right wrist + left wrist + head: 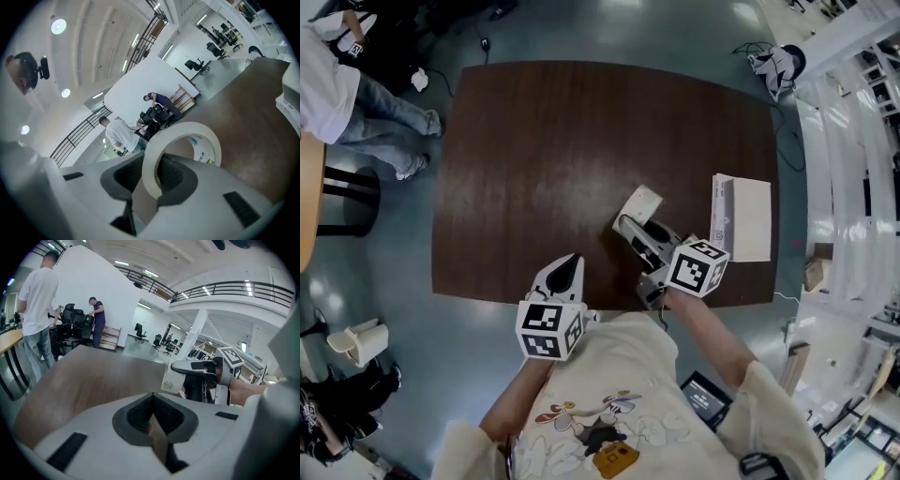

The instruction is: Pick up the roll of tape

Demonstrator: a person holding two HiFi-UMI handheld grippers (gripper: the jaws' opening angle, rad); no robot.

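Right tool [149,177] tight on tape roll [181,127]

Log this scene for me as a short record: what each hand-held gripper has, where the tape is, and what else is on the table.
right hand-held gripper: shut on the roll of tape, one pad inside the ring, one outside
roll of tape: white, held over the table
left hand-held gripper: shut, nothing in it, near the table's front edge
table: dark wood
white box: lies at the table's right side, apart from the tape
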